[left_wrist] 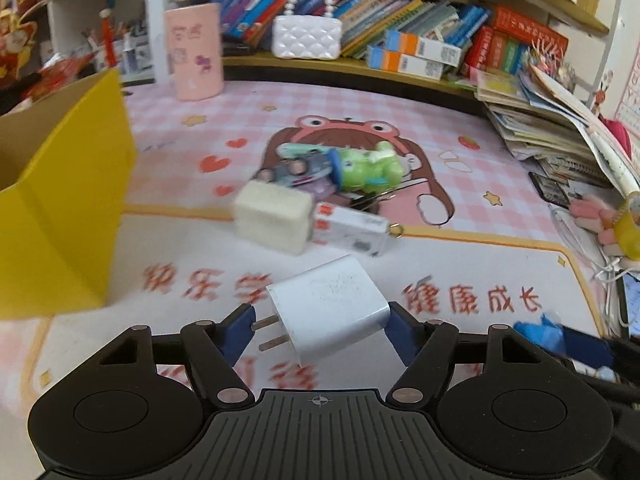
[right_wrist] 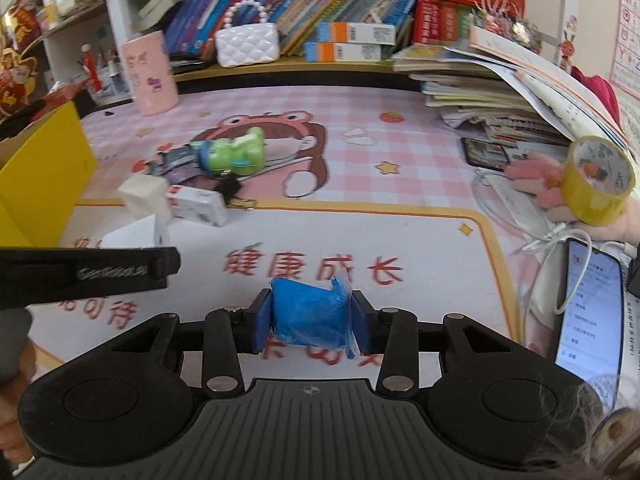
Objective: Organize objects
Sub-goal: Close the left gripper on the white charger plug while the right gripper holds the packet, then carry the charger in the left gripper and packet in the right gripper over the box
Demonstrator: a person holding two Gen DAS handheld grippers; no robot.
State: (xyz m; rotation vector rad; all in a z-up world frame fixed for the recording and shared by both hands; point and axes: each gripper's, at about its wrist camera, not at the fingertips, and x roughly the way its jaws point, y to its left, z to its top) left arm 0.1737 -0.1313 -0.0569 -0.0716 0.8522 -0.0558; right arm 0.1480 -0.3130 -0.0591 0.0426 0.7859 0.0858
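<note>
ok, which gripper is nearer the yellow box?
Left. The left gripper, shut on the white charger, is just right of the yellow box; the right gripper, holding a blue packet, sits farther right.

Behind my desk mat [right_wrist: 420, 168] there's a shelf crammed with books [right_wrist: 304, 4], a white quilted purse [right_wrist: 247, 45] sitting in front, a messy paper stack [right_wrist: 480, 96] and my phone [right_wrist: 590, 308] lit up on the right.
</note>
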